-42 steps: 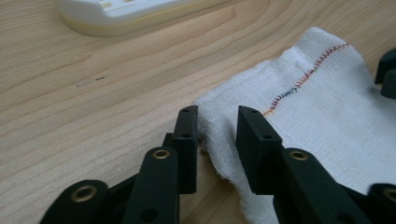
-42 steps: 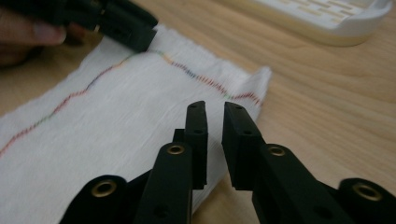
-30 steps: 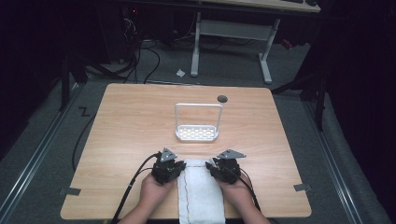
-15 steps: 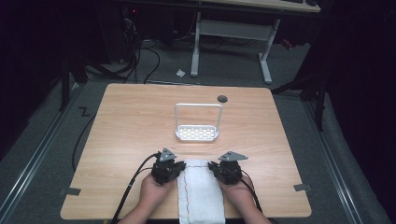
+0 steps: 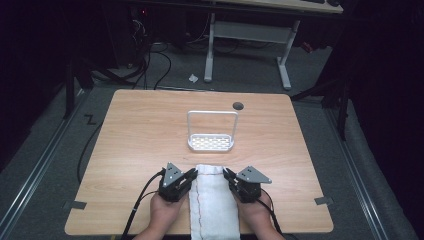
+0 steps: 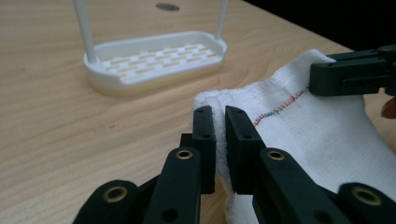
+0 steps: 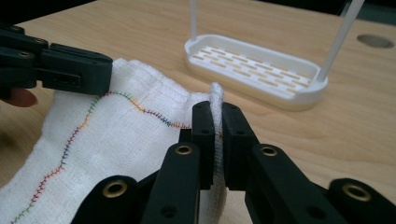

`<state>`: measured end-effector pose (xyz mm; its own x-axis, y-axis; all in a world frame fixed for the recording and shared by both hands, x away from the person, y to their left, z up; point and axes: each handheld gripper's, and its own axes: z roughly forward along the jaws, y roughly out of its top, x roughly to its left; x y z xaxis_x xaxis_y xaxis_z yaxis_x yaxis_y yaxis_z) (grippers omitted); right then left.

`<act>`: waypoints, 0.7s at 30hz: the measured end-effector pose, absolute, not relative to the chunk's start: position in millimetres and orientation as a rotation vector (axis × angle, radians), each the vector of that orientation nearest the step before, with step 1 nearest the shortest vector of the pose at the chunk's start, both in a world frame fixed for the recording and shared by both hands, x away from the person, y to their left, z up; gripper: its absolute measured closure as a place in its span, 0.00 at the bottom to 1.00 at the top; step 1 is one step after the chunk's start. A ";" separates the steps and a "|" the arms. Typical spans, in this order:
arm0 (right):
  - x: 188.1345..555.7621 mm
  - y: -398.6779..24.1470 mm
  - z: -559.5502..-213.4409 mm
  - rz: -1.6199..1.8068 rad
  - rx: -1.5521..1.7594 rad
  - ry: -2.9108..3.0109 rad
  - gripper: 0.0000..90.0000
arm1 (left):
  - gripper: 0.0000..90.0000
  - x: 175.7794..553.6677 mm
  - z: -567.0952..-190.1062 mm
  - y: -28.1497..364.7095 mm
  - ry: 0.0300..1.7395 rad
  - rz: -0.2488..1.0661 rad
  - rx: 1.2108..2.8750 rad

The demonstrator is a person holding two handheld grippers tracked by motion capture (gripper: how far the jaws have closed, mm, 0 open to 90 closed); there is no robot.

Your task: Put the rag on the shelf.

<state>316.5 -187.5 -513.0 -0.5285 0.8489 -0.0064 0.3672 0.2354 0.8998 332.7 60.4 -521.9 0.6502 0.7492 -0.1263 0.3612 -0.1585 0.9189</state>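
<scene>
A: High view first: the white towel [image 5: 214, 202] lies at the near edge of the table [image 5: 135, 130], between the two hands, its far end just short of the white rack [image 5: 211, 142].

B: And the corners?

A: The left gripper [image 6: 220, 122] is clenched on the towel's far left corner; cloth bulges out above the pads. The right gripper [image 7: 217, 122] grasps the far right corner, a fold of towel pinched upright between its jaws. A second ago the right jaws stood wider beside the cloth; they have just been closing, and now the fabric sits between them.

B: So both corners are taken.

A: Yes, and in both gripper views the far edge looks lifted and bunched rather than flat. I judge the towel is ready to be raised or folded, perhaps toward the rack.

B: Anything unclear?

A: The towel's near end runs off the bottom of the high view, so its full length is cut off. The coloured stitching [image 7: 140, 109] is plain close up, faint from above.
</scene>
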 end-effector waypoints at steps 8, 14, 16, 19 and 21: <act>312.8 -192.1 -491.3 1.303 1.077 1.941 0.95 | 0.92 326.5 -494.9 53.2 0.896 0.471 1.722; 308.0 -192.7 -463.2 1.362 1.013 1.853 0.95 | 0.93 323.7 -463.5 53.6 0.860 0.525 1.656; 309.1 -192.7 -455.2 1.375 0.999 1.830 0.95 | 0.93 323.8 -453.3 54.7 0.849 0.538 1.634; 312.3 -192.6 -440.7 1.397 0.977 1.788 0.95 | 0.93 324.9 -441.8 56.2 0.833 0.568 1.616; 313.0 -192.7 -436.9 1.402 0.968 1.779 0.95 | 0.93 326.5 -434.2 58.4 0.828 0.576 1.596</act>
<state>313.0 -192.7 -436.9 -0.5038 0.8621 -0.0552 0.1475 0.1488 0.9778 326.5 58.4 -434.2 0.6255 0.7763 -0.0782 0.1961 -0.0593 0.9788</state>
